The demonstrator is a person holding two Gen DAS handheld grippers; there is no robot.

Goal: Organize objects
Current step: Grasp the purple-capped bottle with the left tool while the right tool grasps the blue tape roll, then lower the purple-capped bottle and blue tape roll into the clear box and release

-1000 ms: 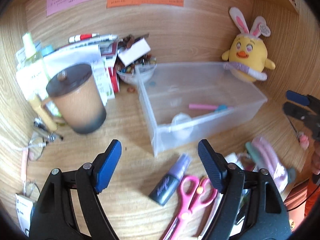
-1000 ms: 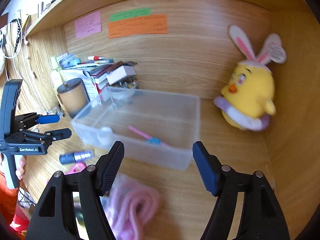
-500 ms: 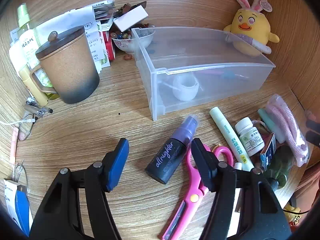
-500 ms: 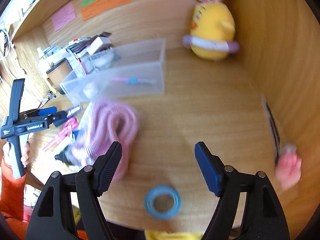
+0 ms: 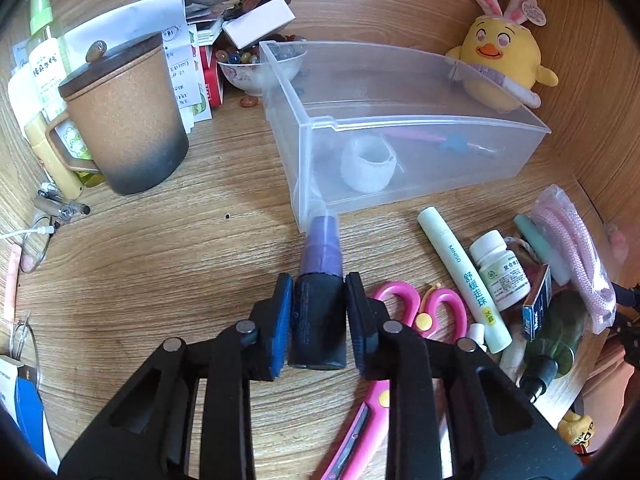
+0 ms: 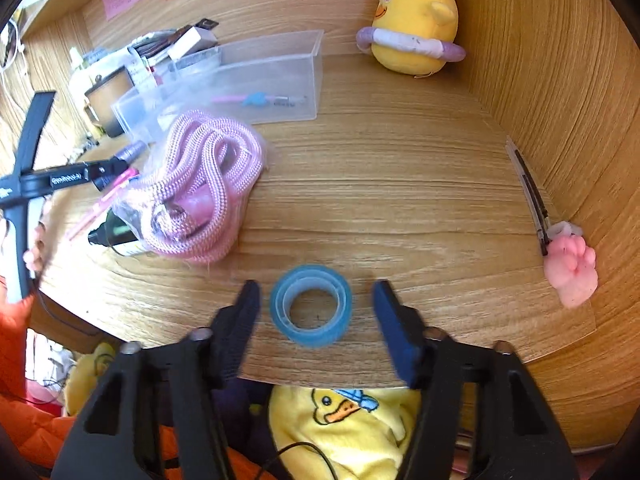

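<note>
The sorting is judged to be at an early stage: inside the clear plastic bin [image 5: 400, 128] only a white roll [image 5: 368, 164] and a pink pen [image 5: 436, 140] are seen, while most of the clutter is left outside it on the wooden surface [image 5: 168, 264]. The dark spray bottle [image 5: 318, 312], lying with its purple cap towards the bin's near-left corner, is clamped between the pads of the left gripper [image 5: 319, 320], whose jaws are closing onto its body — a grip is being made, but the bottle is not yet lifted. To its right, pink scissors [image 5: 404, 320], a pale green tube [image 5: 460, 276], a white pill bottle [image 5: 500, 268] and a bagged pink rope [image 6: 200, 188] are left to be dealt with. Near the front edge of the surface, a blue tape roll [image 6: 311, 305] is straddled by the right gripper [image 6: 316, 312]; its jaws are closing too, though a gap is seen on both sides and the roll is not yet touched. The yellow plush chick [image 6: 412, 24] at the far wall and the mug [image 5: 124, 120] at the far left are not being handled.
</note>
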